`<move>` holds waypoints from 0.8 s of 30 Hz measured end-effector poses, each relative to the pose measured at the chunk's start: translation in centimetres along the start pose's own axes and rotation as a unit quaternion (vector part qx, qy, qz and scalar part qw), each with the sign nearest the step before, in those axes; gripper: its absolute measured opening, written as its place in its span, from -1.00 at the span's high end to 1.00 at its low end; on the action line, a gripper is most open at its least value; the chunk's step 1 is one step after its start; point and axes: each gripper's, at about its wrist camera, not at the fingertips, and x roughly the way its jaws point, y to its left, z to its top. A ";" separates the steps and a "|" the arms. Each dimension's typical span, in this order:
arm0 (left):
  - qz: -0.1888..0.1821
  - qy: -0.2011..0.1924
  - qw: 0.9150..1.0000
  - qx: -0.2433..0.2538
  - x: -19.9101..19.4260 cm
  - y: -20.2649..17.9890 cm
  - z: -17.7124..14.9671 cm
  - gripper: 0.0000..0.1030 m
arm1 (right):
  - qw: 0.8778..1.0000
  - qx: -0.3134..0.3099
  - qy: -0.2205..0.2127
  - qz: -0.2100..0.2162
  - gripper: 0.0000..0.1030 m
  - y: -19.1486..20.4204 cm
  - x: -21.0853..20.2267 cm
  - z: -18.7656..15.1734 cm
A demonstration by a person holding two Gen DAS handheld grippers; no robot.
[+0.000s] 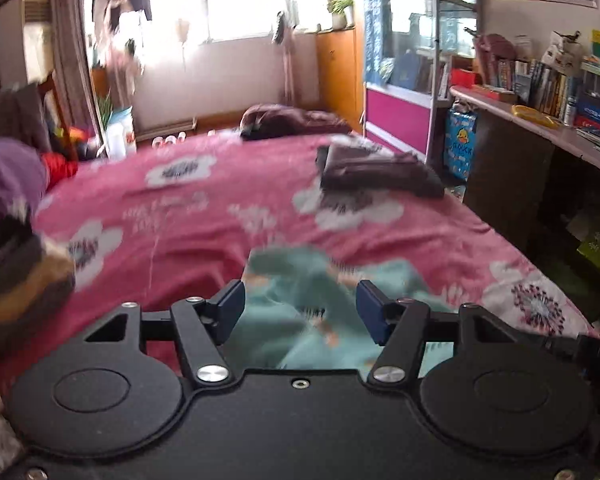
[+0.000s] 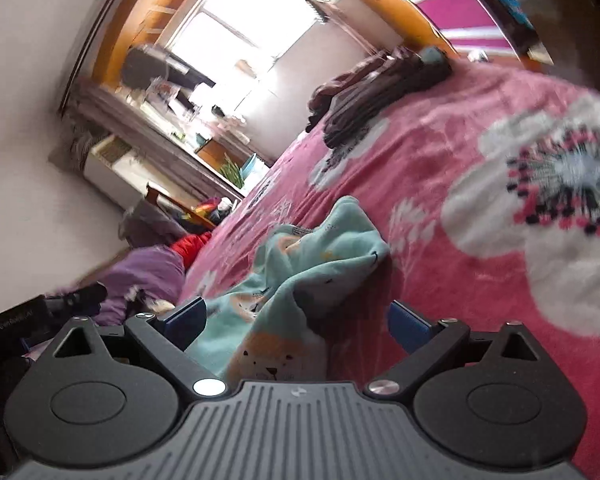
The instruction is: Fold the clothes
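A crumpled teal garment (image 1: pixel 300 312) with small animal prints lies on the pink flowered bedspread (image 1: pixel 204 216). My left gripper (image 1: pixel 300 304) hovers just above it, open, with the blue pads wide apart and nothing held. In the right wrist view the same teal garment (image 2: pixel 300 272) bunches up between the open fingers of my right gripper (image 2: pixel 296 320), which is tilted sideways and low over the bedspread (image 2: pixel 460 184). The cloth lies loose between the pads; neither pad presses it. A folded dark brown garment (image 1: pixel 376 172) rests farther up the bed, seen also as a dark brown stack (image 2: pixel 376 88).
A pile of purple, brown and red clothes (image 1: pixel 12 208) sits at the bed's left edge. Another dark bundle (image 1: pixel 292 120) lies at the far end. A desk with books (image 1: pixel 540 92) runs along the right side. Part of the left tool (image 2: pixel 60 304) shows at the left.
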 end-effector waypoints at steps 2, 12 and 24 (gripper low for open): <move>0.008 0.007 1.000 -0.011 -0.2 1.2 -1.4 -0.16 | 0.999 -0.038 -0.001 -0.004 -0.86 0.9 0.0 -0.1; 0.035 0.017 0.999 -0.018 0.2 5.9 -9.6 -0.16 | 0.974 -0.224 -0.008 -0.021 -0.34 5.7 0.0 -0.5; 0.006 -0.003 0.996 0.086 0.6 5.7 -14.0 -0.17 | 0.927 -0.372 0.043 -0.035 -0.03 9.2 2.1 -3.1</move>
